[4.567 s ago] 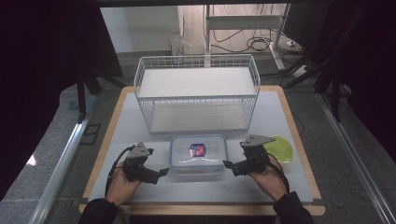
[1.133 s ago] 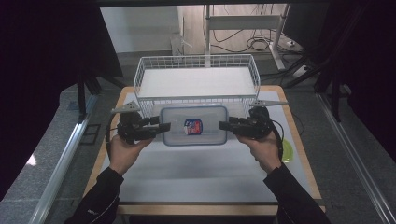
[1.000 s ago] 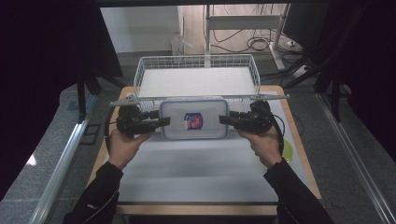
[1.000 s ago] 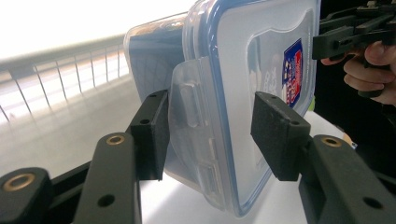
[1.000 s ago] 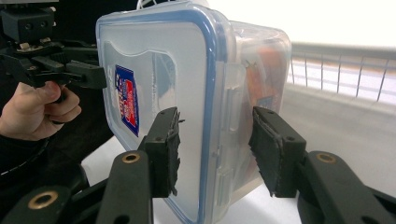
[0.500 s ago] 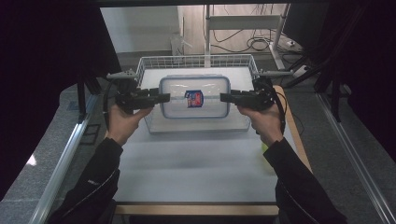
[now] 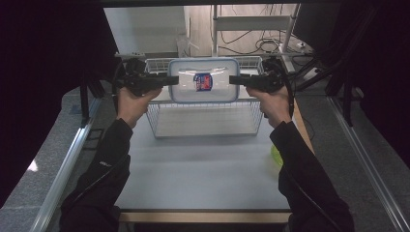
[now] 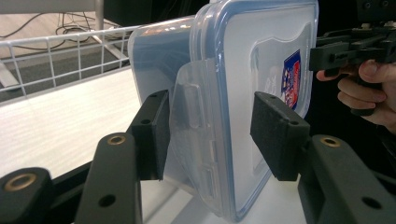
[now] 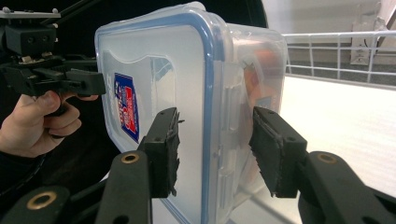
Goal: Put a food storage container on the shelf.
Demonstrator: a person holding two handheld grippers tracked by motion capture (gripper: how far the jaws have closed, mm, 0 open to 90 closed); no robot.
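So the right gripper [image 9: 212, 149] has its two black jaws around the short end of a clear plastic food container [image 9: 187, 93] with a blue-rimmed snap lid, one pad flat on the lid face and the other against the tub side, right by the lid's locking flap. The lid has a red and blue sticker [image 9: 127, 106] on it, and there's something orange inside, too blurry to make out. Over at the far end the left gripper [image 9: 88, 81] grips the other edge with a hand [image 9: 35, 123] wrapped around its handle, and behind the container on the right you can see a white wire basket [image 9: 336, 51] with a pale surface [image 9: 345, 116] below its rim.
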